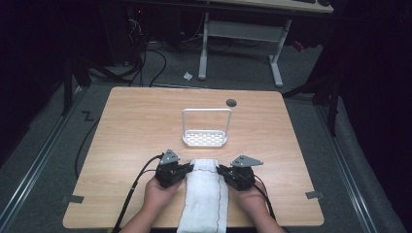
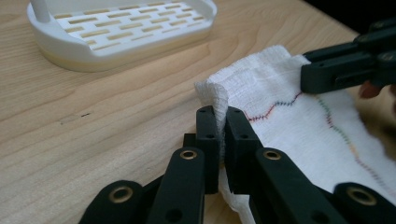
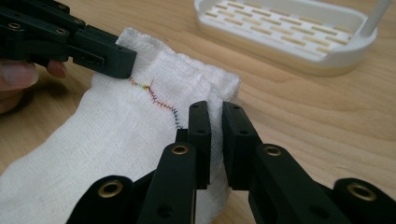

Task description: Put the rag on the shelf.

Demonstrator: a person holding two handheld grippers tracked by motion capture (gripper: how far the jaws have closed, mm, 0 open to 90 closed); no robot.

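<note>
- A dim room surrounds a pale wooden bench (image 1: 145, 126) carrying a white slotted rack (image 1: 205, 138).
- A folded white cloth (image 1: 204, 194) lies just nearer than the rack, overhanging the near edge.
- The left gripper (image 1: 187, 168) and right gripper (image 1: 222, 171) each pinch a far corner of it, probably to lift or unfold the cloth evenly.
- Bare wood lies either side of the rack.

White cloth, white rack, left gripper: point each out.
white cloth (image 1: 204, 194), high view, middle of the fabric.
white rack (image 1: 205, 138), high view, slotted base.
left gripper (image 2: 223, 123), left gripper view, between its fingertips pinching the cloth edge.
</note>
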